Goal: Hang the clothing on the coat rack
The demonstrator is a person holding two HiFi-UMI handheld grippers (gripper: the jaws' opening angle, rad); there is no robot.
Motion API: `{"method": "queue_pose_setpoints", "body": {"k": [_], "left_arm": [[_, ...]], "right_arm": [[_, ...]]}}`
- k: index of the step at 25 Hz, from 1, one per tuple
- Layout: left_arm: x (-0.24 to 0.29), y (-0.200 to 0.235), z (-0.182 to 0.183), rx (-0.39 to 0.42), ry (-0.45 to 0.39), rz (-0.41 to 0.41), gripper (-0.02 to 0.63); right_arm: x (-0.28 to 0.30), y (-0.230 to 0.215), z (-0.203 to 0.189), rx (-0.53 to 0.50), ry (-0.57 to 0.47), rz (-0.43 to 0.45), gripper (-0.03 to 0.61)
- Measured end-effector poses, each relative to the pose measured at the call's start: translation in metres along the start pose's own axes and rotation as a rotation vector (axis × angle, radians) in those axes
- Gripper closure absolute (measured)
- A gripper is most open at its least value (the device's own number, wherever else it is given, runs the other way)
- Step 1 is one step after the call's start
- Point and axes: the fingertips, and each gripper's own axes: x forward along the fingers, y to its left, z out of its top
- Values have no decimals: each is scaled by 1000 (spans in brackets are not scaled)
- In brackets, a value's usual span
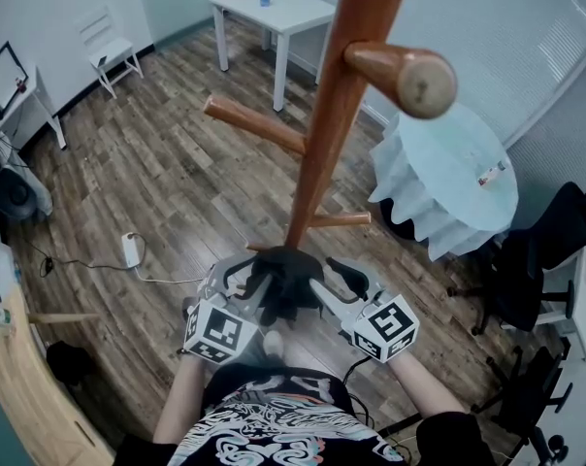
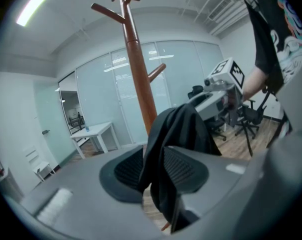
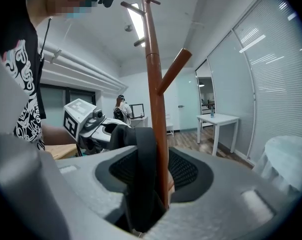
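Two grippers meeting beside coat rack pole (image 1: 337,115), black garment (image 1: 283,280) bunching between them. Left gripper (image 1: 243,282) clamping fabric; right gripper (image 1: 332,282) standing apart around loose fold. Left-pointing peg (image 1: 254,124) rising above garment on left gripper's side, likely requiring upward lift.

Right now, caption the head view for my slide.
Dark garment bunched between left claw and right claw at the wooden coat rack.

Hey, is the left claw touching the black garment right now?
Touching. The left gripper view shows the black garment pinched between the two pads of the left claw, with fabric pressed against both.
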Motion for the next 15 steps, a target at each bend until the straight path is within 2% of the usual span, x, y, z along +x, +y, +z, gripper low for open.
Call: {"method": "queue_pose_setpoints", "body": {"k": [5,8,15], "left_arm": [[1,-1,1,-5,-6,-3,497],[1,-3,0,-9,-7,-6,497],[-14,0,-1,-16,-15,46,497]], "right_arm": [[-7,2,-1,39,-25,11,400],[-12,7,0,30,-26,21,365],[-20,9,14,-29,-82,-55,370]]}}
